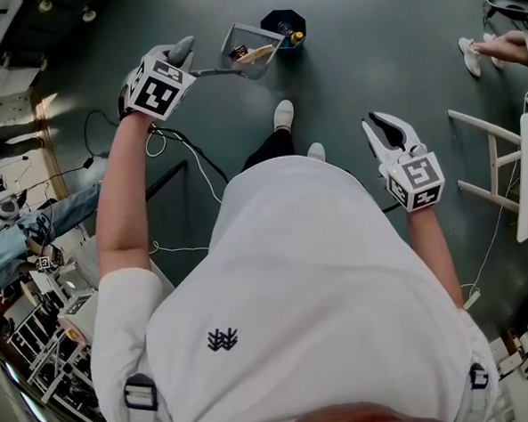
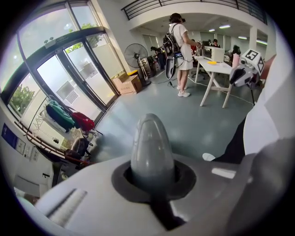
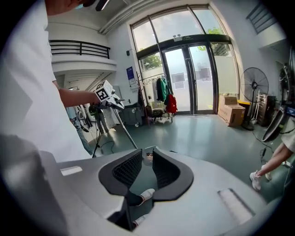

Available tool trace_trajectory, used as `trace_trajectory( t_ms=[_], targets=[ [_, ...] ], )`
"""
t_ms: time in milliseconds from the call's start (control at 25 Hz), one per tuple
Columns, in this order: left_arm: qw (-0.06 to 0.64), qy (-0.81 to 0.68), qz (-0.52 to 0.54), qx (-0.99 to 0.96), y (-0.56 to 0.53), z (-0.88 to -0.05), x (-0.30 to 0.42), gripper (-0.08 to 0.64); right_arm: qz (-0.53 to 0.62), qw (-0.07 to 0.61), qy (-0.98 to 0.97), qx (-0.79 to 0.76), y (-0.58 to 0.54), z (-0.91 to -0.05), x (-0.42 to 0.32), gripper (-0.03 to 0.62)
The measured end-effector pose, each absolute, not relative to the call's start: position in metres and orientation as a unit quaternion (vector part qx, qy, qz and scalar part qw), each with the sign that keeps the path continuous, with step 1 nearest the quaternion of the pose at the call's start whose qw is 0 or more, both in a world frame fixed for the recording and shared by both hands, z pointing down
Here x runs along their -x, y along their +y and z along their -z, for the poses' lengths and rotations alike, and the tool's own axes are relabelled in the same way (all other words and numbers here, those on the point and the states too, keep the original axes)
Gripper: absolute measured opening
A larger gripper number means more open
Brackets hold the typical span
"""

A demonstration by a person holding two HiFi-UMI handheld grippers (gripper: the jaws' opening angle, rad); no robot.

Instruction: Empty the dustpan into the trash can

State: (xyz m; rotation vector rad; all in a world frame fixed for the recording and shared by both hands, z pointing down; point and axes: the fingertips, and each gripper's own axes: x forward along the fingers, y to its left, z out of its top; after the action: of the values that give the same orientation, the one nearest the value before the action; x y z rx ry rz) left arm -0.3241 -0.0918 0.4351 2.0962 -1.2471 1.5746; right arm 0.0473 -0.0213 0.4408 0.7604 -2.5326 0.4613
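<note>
Head view: left gripper point(image 1: 180, 59) clamped on the dustpan's long handle point(image 1: 213, 72), grey handle tip between its jaws. Dustpan point(image 1: 256, 44), w/ litter inside, sits just beside the black trash can point(image 1: 284, 21). Right gripper point(image 1: 386, 132) is part-open & empty. Best next: get the pan lip over the can's rim, then tip slowly, grip firm.

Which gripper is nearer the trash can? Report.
Left. The left gripper, shut on the dustpan handle, sits left of the trash can; the right gripper hangs open, farther back and to its right.
</note>
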Motion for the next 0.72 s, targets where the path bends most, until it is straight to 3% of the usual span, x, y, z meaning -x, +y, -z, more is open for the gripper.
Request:
trace_trajectory(
  t_ms=[720],
  targets=[
    [-0.017,-0.293,-0.641,-0.709,-0.273,-0.455,0.306,0.055,-0.220,0.211,-0.874,-0.379,-0.061,-0.448,-0.061,0.063]
  ],
)
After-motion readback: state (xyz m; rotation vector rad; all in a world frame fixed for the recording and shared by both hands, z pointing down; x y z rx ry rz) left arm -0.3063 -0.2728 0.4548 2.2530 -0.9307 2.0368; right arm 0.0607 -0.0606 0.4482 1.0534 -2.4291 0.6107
